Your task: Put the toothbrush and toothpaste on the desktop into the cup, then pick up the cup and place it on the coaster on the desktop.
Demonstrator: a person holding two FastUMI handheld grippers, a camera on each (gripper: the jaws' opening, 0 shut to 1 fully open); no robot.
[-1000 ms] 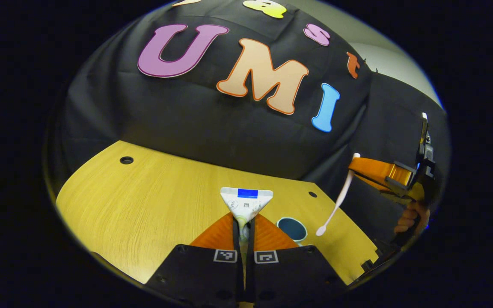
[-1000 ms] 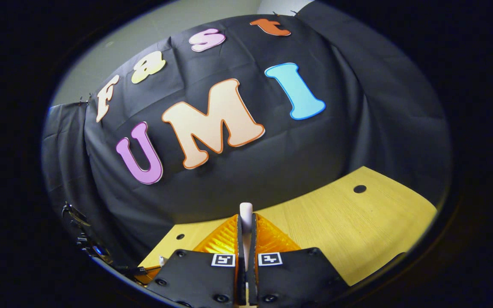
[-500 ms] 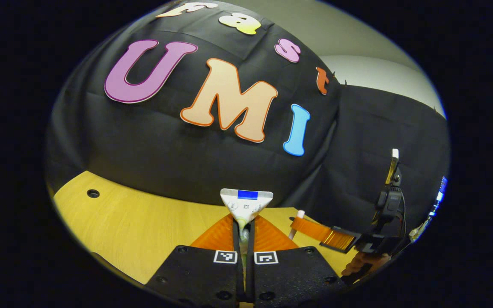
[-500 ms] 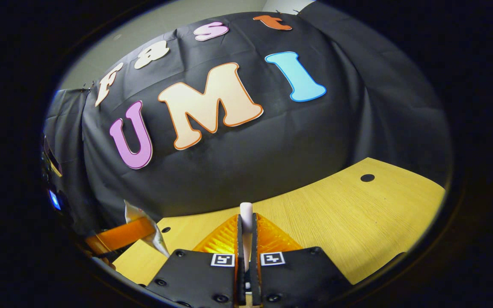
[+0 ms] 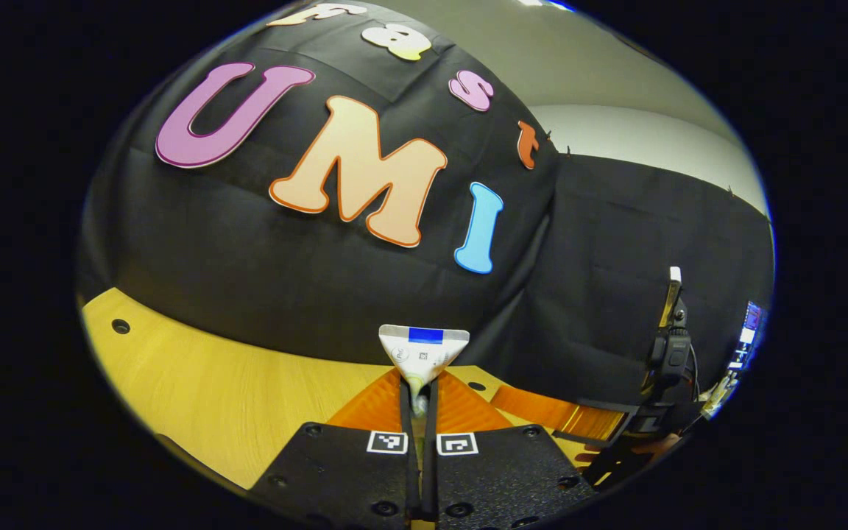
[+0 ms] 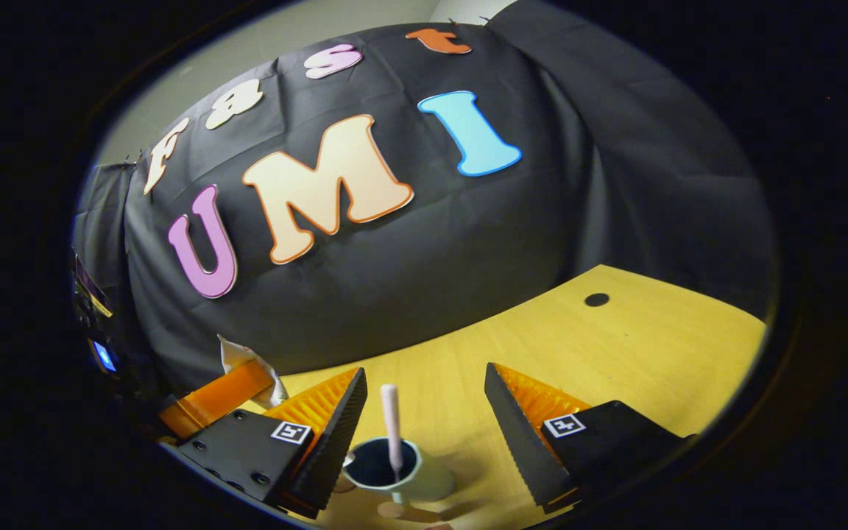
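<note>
In the right gripper view the pink toothbrush [image 6: 391, 423] stands upright in the pale cup [image 6: 424, 482] with a dark inside. My right gripper [image 6: 425, 369] is open just above the cup, one finger on each side, touching neither cup nor brush. My left gripper [image 5: 418, 401] is shut on the white toothpaste tube [image 5: 424, 351], whose flat crimped end points forward above the wooden desktop [image 5: 232, 397]. The left gripper [image 6: 221, 397] and its toothpaste tube [image 6: 244, 359] also appear at the lower left of the right gripper view. The right gripper's fingers [image 5: 556, 412] show low at the right of the left gripper view.
The desktop [image 6: 615, 353] reaches back to the black cloth wall and has small round holes [image 6: 597, 299] [image 5: 121, 325]. A hand [image 5: 645, 445] holds the right gripper. A device with a lit screen [image 5: 744, 335] hangs at the far right.
The right gripper has opened and let go of the toothbrush, which now stands in the cup. The left gripper still holds the toothpaste and has swung further to the left.
</note>
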